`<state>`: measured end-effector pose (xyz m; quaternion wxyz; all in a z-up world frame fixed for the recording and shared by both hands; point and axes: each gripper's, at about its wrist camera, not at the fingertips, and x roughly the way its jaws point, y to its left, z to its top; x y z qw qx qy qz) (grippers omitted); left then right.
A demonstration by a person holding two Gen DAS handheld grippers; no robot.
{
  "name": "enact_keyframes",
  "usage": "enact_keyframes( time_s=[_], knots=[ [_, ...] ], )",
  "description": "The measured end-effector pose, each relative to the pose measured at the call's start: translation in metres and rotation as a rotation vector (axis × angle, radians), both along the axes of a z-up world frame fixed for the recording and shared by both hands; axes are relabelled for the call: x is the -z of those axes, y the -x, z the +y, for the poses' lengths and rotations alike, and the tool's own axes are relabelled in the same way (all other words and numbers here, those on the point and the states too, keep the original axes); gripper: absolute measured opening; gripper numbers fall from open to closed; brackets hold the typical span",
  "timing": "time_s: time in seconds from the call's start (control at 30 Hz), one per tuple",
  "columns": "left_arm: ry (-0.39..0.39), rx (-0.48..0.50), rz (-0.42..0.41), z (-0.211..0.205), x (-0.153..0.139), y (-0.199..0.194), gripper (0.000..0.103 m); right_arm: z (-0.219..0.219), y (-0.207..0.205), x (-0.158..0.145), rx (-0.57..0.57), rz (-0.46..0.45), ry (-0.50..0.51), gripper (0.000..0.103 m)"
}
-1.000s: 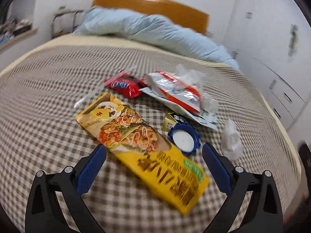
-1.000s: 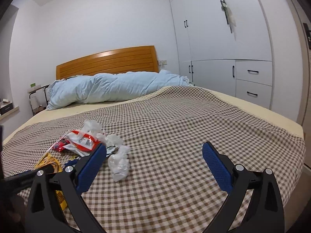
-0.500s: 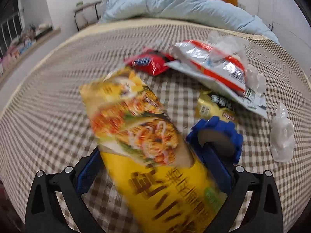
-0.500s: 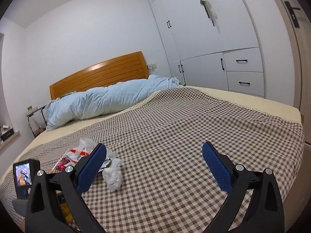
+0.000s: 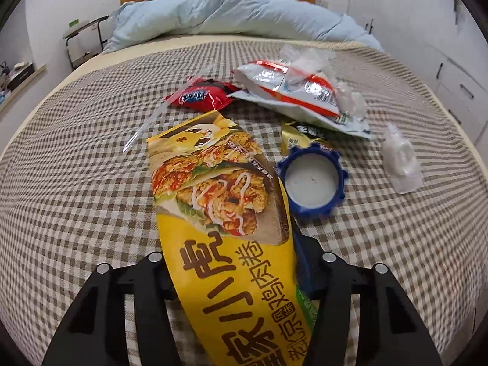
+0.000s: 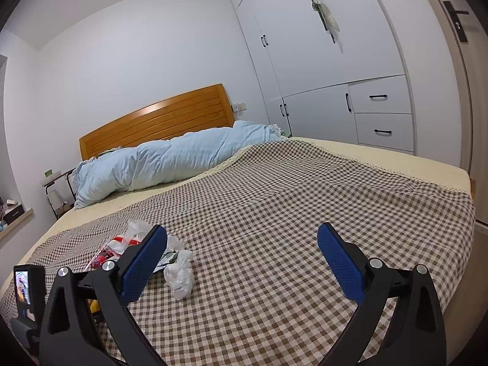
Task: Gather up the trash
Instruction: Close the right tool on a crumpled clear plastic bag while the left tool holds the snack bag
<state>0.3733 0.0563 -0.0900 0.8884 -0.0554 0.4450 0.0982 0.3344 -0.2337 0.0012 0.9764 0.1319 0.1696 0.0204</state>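
Note:
A long yellow food wrapper (image 5: 213, 189) lies on the checked bedspread (image 5: 76, 183), its near end between the fingers of my left gripper (image 5: 231, 256). The jaws are closing and the pads meet its two long edges. A blue cap (image 5: 311, 183) lies just right of it. Behind are a red snack packet (image 5: 198, 96), a white-and-red bag (image 5: 292, 88), a small gold packet (image 5: 302, 134) and crumpled clear plastic (image 5: 401, 164). My right gripper (image 6: 241, 262) hangs open over the bed, with nothing in it, to the right of the crumpled plastic (image 6: 180, 274).
A light blue duvet (image 6: 170, 161) lies along the wooden headboard (image 6: 158, 122). White wardrobes and drawers (image 6: 381, 103) stand on the right of the bed. A metal bedside stand (image 5: 82, 39) is at the far left. The left gripper's camera body (image 6: 26, 286) shows at the right wrist view's left edge.
My left gripper came down over the yellow wrapper and its jaws narrowed from wide open onto the wrapper's edges. The right wrist view rolled slightly and its fingers stayed apart.

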Motion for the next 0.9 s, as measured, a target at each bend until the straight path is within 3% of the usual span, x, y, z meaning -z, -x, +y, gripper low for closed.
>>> enact_keyframes(
  time_s=[0.13, 0.33, 0.53, 0.73, 0.9],
  knots=[
    [0.022, 0.043, -0.056, -0.003, -0.012, 0.017, 0.046, 0.004, 0.001, 0.000, -0.008, 0.000, 0.006, 0.095],
    [-0.027, 0.119, -0.195, -0.020, -0.035, 0.055, 0.046, 0.012, -0.002, 0.003, -0.030, 0.013, 0.017, 0.095],
    [-0.025, 0.161, -0.309, -0.014, -0.035, 0.087, 0.046, 0.031, -0.005, 0.011, -0.063, 0.034, 0.082, 0.095],
    [0.058, 0.172, -0.316, 0.005, -0.031, 0.085, 0.046, 0.056, -0.014, 0.022, -0.107, 0.056, 0.200, 0.095],
    [0.043, 0.199, -0.373, 0.006, -0.041, 0.082, 0.046, 0.079, -0.021, 0.021, -0.115, 0.036, 0.265, 0.095]
  ],
)
